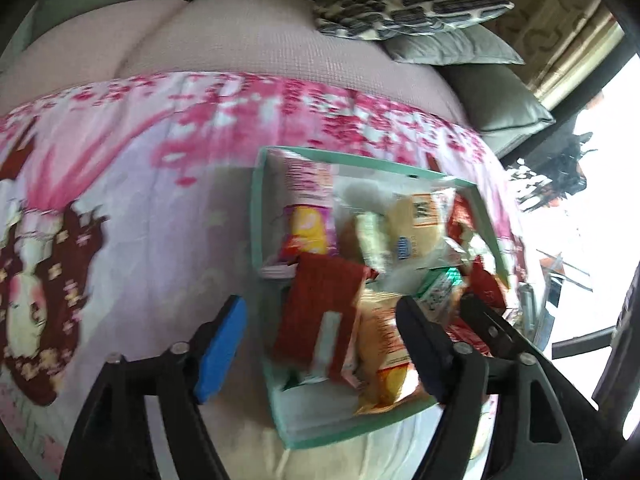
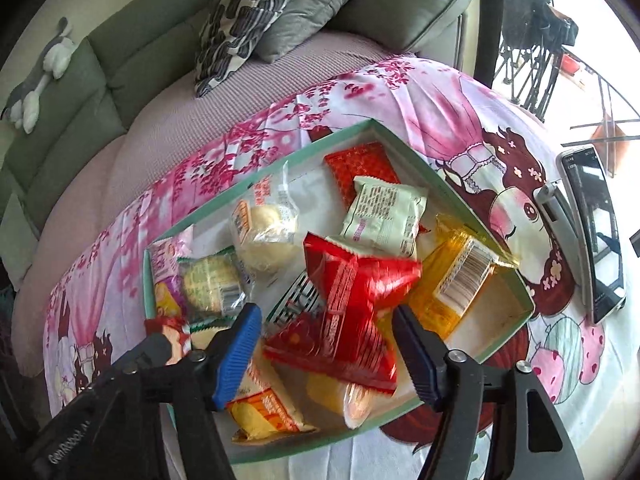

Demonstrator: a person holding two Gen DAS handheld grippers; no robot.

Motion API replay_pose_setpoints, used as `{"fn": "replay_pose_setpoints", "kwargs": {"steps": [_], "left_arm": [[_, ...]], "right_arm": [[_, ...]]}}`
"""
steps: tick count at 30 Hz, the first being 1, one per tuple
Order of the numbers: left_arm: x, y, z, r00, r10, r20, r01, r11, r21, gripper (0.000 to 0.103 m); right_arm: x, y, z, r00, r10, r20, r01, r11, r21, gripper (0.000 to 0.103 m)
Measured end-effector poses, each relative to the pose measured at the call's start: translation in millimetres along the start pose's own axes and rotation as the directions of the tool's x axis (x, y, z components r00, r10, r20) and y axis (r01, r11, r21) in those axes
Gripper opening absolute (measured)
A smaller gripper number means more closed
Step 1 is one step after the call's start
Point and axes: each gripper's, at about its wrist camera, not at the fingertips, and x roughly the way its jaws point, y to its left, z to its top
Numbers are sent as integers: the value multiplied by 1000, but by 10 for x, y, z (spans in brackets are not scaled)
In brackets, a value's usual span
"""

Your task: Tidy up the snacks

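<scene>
- Pink cartoon-print cloth point(image 2: 460, 128) covers the sofa seat, with plenty of bare cloth left of the green-rimmed tray point(image 2: 256, 178).
- Phone on a stand point(image 2: 592, 232) sits close past the tray's right edge.
- Left gripper point(image 1: 320, 344) angles down, jaws apart, holding nothing.
- Right gripper point(image 2: 326, 352) is tilted down too, jaws wide around the red snack pack point(image 2: 356, 300) without pinching it.
- Snacks all lie in the tray.

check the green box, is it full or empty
Fairly full, not packed. The green box holds many loose snack packets, among them a red packet, but patches of its white floor still show.
</scene>
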Motion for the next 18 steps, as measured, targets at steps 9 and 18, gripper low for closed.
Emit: {"fn": "replay_pose_setpoints", "kwargs": {"steps": [9, 18], "left_arm": [[-194, 337, -272, 984, 178, 30, -177, 983, -47, 80], [-221, 628, -615, 937, 348, -17, -349, 936, -48, 80]], "right_arm": [[-61, 137, -422, 1000, 19, -4, -19, 996, -82, 102], [-79, 176, -700, 1000, 17, -22, -20, 992, -124, 103]]}}
